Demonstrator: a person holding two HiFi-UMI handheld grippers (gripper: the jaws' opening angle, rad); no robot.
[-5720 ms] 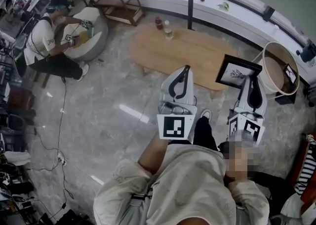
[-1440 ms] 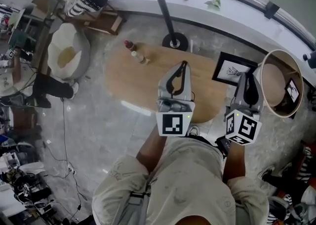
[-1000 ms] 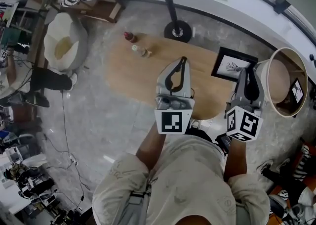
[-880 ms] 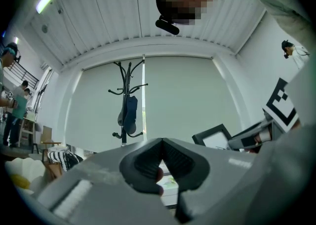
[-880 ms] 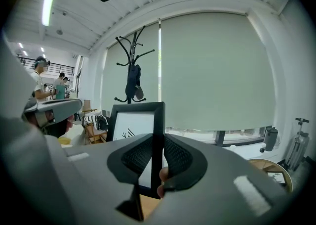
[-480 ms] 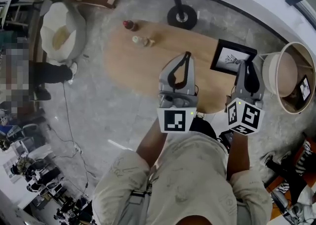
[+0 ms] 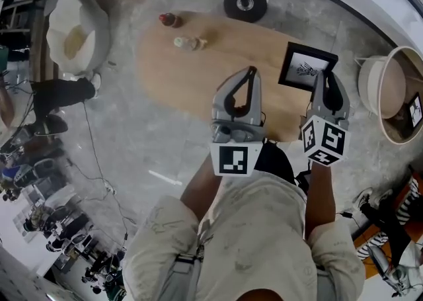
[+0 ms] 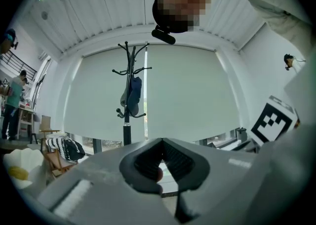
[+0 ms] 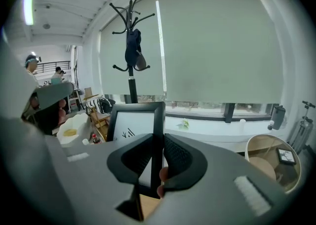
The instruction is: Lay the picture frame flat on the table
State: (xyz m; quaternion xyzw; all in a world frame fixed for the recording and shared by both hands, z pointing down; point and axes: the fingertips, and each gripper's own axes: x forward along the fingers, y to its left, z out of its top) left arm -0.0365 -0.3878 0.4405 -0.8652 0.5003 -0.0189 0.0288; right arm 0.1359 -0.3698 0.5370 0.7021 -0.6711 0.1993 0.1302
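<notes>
One picture frame [image 9: 131, 126] upright, right claw [image 9: 159, 140] gripping

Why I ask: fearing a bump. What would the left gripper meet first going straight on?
Likely nothing near: the left gripper aims just right of the black coat stand, toward the pale roller blind; depth is unclear.

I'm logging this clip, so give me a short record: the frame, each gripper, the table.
picture frame: upright, not yet flat, over the table's right end in the head view
right gripper: shut on one side edge of the frame
left gripper: shut, nothing between its jaws
table: wooden, bottles at its far left
frame touching table: cannot tell
</notes>
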